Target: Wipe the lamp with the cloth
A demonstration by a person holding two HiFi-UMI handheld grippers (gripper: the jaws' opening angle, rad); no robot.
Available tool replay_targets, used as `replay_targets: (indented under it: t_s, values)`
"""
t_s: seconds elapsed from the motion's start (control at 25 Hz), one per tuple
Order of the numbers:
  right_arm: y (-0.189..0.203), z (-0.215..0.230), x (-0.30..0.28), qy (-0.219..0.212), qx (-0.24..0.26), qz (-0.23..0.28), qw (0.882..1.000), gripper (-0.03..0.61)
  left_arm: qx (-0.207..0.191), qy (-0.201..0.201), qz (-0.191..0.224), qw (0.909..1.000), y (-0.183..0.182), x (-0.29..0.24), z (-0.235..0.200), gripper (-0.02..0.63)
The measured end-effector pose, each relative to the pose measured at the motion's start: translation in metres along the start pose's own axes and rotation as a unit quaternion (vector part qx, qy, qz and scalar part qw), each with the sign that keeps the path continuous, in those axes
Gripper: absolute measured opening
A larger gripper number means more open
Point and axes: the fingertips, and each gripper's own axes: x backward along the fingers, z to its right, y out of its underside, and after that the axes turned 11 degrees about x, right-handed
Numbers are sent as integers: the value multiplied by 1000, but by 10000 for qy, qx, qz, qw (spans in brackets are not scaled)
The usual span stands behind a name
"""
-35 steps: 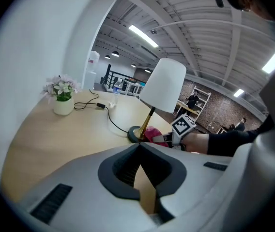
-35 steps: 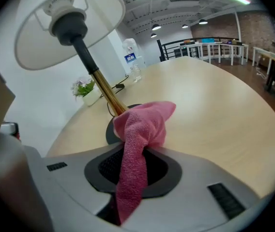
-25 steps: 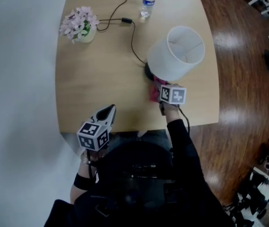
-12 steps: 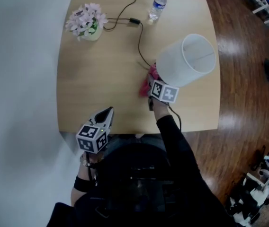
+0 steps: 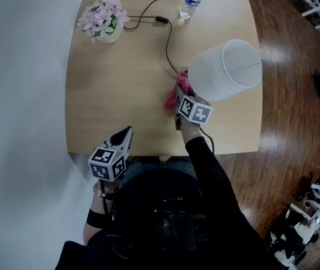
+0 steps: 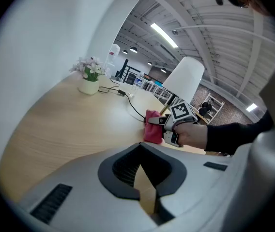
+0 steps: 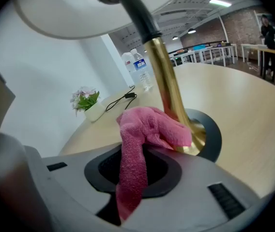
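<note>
Pink cloth [image 7: 147,129] rubbing lamp [image 5: 225,72] stem low down, right gripper [image 5: 182,99] pinching it; shade prob. left to do. Left gripper [image 5: 125,135] idling, pressed together, at table's [image 5: 120,89] near edge.

Clad in black, with a long sleeve [image 5: 205,156] on the right arm. Fitted with a pale grey left gripper [image 5: 125,134] and right gripper [image 5: 181,96], each dark-lined around the jaw recess and capped by a cube [image 5: 109,163] of black-and-white square markers.

A light wooden table [image 5: 120,94] is seen on a dark wood floor [image 5: 295,128]; a pot of pink flowers [image 5: 102,20] is set near its far left corner; a water bottle [image 5: 190,2] is stood upright at the far edge, well apart.
</note>
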Motion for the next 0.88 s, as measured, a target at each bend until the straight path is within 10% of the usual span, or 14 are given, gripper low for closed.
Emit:
replay_targets:
  t_s: [0.6,0.88]
  values:
    - [42,116,62,246,-254,-403,9986,74,-463,198,-324,9982,13,-37,57,5]
    - [-7,154,60,-641,-108,51,9979,74,-658,14,-496,9966,14,-59,86,5]
